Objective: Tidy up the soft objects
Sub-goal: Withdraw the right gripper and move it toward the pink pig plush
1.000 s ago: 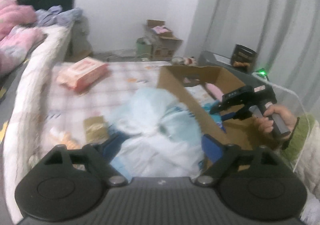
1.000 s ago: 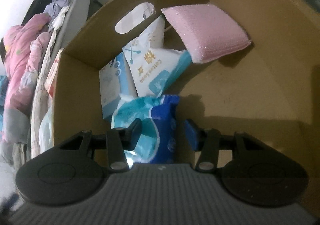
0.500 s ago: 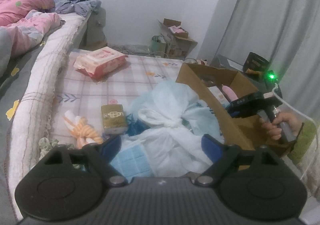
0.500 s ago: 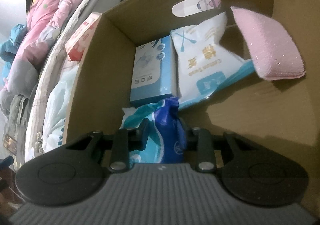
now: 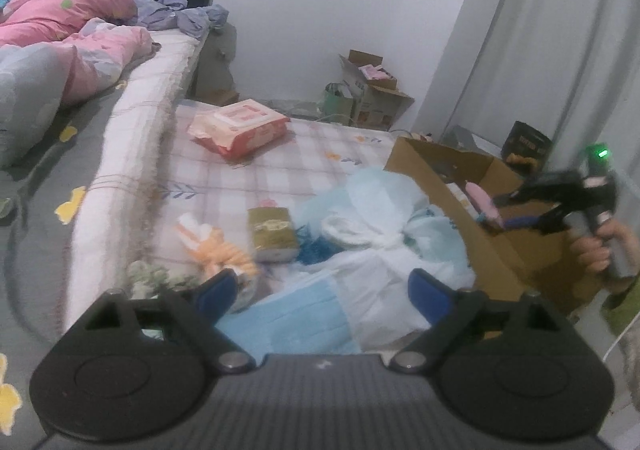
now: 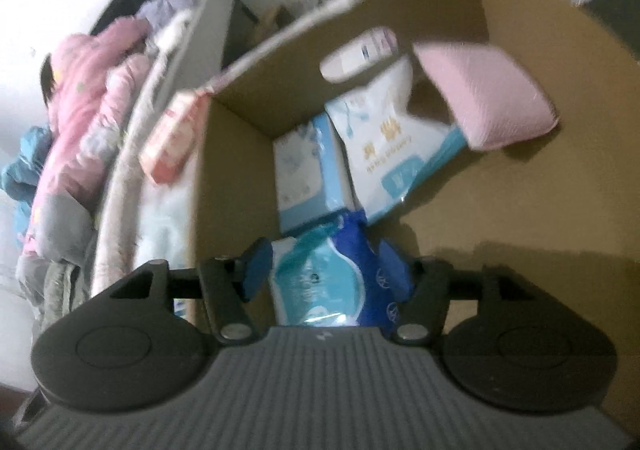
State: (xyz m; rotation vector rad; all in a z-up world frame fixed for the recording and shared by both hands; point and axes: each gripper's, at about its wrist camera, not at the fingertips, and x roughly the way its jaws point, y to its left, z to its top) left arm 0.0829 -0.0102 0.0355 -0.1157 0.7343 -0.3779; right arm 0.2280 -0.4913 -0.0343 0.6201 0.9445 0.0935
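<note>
Brown cardboard box (image 6: 500, 206), interior: right gripper (image 6: 326, 264) clamps blue-and-teal plastic wipes pack (image 6: 336, 274), long axis pointing forward along fingers. Left gripper (image 5: 320, 290): wide open, empty.

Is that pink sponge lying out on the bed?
No, the pink sponge sits inside the cardboard box, leaning against its wall beside the packets.

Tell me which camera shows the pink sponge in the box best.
The right wrist view: the pink sponge fills the cardboard box's far corner, whole though blurred. The left wrist view shows only a pink sliver above the box wall.
</note>
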